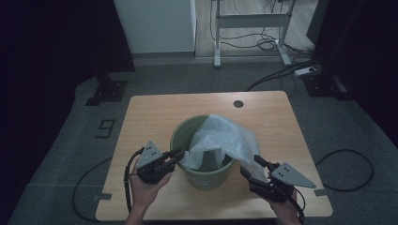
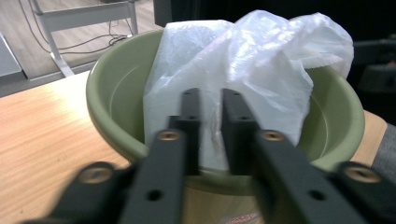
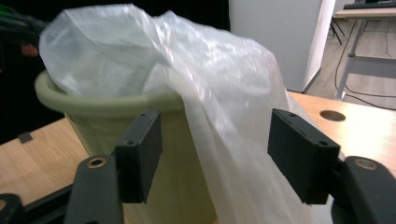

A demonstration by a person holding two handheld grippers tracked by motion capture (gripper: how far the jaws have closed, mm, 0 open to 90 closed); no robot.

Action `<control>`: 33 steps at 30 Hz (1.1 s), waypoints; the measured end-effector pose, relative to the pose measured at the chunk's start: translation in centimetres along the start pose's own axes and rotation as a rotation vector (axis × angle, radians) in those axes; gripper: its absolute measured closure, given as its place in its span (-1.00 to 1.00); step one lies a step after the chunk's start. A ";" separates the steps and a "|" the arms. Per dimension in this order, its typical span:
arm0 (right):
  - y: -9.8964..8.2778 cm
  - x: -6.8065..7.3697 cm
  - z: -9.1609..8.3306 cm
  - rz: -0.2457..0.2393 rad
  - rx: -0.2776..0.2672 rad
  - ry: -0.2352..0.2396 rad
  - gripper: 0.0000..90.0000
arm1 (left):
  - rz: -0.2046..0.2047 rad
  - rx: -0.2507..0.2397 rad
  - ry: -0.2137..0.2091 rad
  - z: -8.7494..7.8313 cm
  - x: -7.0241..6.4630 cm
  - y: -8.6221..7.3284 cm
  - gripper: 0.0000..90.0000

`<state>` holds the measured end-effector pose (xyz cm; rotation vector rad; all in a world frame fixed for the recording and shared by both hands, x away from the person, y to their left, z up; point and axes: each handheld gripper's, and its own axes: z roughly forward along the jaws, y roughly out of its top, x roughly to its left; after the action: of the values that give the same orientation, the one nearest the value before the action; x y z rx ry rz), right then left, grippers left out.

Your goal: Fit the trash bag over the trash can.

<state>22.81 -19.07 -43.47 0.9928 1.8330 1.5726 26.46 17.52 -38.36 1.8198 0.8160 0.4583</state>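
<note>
A green plastic bucket (image 1: 180, 129) stands in the middle of the wooden table (image 1: 150, 108), with a thin clear plastic bag (image 1: 220, 138) bunched up in it and spilling over its right rim. My left gripper (image 1: 179, 153) is at the bucket's near left rim. In the left gripper view its jaws (image 2: 211, 100) stand a narrow gap apart in front of the bag (image 2: 252, 60) and the bucket (image 2: 112, 93). My right gripper (image 1: 250, 165) is at the bucket's right side. Its jaws (image 3: 217, 126) are wide apart, and the bag's hanging flap (image 3: 210, 70) falls between them without touching the pads.
A round cable hole (image 1: 238, 103) sits near the table's far edge. Beyond the table are a white cabinet (image 1: 157, 23), a desk frame (image 1: 251, 21) and cables (image 1: 281, 72) on the floor. Bare tabletop lies left and right of the bucket.
</note>
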 end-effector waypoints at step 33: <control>1.1 -3.3 1.2 -0.019 -0.050 -0.246 0.97 | -0.038 -0.042 -0.041 -1.3 -0.1 0.5 0.06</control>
<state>25.94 -20.97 -42.81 1.0903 1.6225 1.4089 25.69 18.20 -37.42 1.7668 0.8057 0.4098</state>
